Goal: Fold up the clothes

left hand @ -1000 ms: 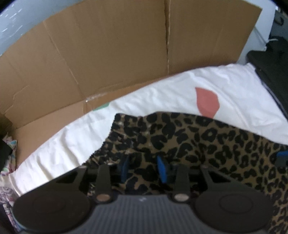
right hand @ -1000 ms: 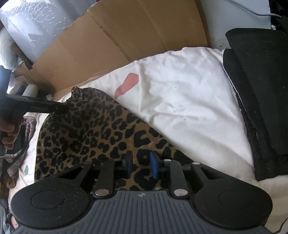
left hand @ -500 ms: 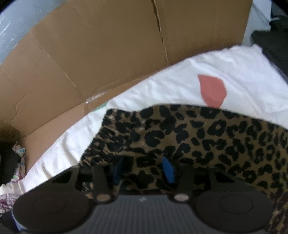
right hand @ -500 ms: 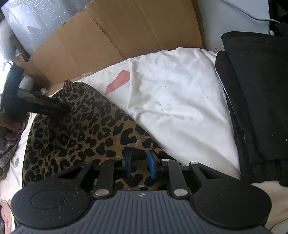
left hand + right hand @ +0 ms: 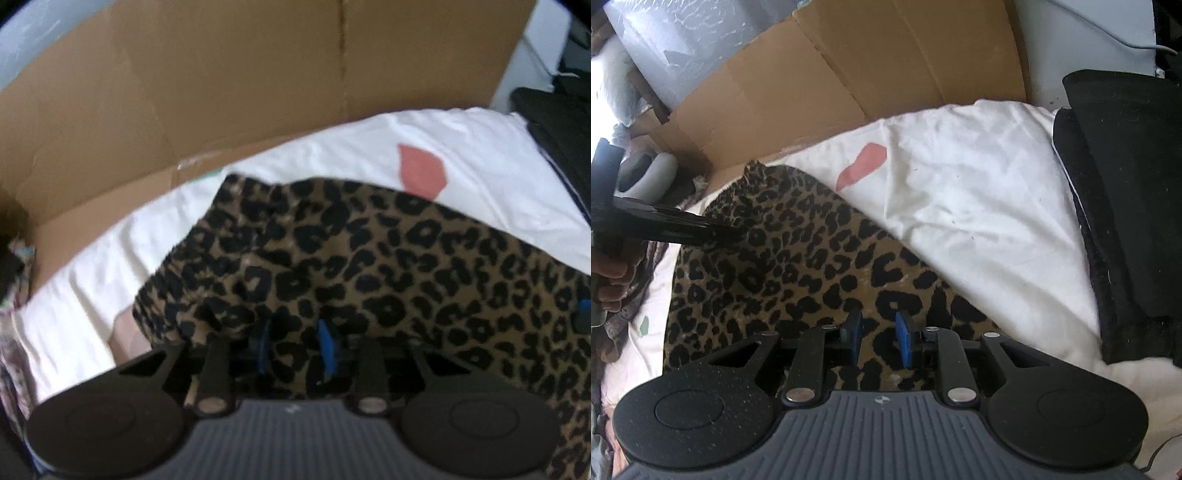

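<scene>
Parted fingers [image 5: 904, 341] around leopard cloth [image 5: 798, 258]

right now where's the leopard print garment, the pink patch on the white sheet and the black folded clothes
leopard print garment [image 5: 798, 258], right wrist view, middle of the cloth
pink patch [image 5: 421, 171], left wrist view, centre of the patch
black folded clothes [image 5: 1126, 192], right wrist view, top layer

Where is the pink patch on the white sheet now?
In both views the pink patch lies on the white sheet, just beyond the leopard-print garment.
</scene>
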Available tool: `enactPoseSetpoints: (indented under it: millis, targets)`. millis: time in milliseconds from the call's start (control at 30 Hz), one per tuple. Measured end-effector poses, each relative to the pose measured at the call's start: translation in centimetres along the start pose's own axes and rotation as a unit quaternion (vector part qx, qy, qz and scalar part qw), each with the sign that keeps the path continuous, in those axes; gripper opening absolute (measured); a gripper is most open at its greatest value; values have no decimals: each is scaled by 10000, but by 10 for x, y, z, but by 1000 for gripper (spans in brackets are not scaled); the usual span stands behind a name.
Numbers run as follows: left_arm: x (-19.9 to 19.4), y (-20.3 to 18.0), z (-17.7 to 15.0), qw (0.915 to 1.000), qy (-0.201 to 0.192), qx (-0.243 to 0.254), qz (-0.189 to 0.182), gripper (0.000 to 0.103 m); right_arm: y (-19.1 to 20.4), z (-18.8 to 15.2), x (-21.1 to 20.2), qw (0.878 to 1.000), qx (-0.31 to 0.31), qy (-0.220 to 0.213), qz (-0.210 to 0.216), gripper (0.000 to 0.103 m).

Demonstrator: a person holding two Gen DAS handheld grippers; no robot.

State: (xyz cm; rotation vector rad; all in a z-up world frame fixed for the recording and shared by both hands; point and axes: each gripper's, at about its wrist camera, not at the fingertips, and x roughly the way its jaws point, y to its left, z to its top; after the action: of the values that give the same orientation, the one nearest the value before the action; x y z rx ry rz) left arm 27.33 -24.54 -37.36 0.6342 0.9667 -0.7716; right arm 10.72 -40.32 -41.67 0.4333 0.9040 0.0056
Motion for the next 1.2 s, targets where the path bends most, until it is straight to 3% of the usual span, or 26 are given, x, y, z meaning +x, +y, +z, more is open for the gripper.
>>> enactPoseSetpoints:
  millis: [233, 333, 633, 1000, 1200]
  targets:
    - [7, -2, -1, 9999, -82, 58, 84, 28, -18, -11, -4, 9997, 17, 95, -230, 26]
    - [-4, 6, 1, 9998, -105, -129, -81, 29, -24, -13, -10, 9996, 24, 93, -269, 25]
    - [-36, 32, -4, 9993, -187, -295, -91, 29, -18, -7, -23, 9996, 41, -3, -272, 27]
    - [-7, 37, -24, 9989, -205, -426, -38, 29, 24, -9, -18, 9991, -382, 74, 170, 40]
    - [4, 42, -31, 9982, -249, -536, -72, 29, 33, -18, -8, 9977, -572, 320, 169, 43]
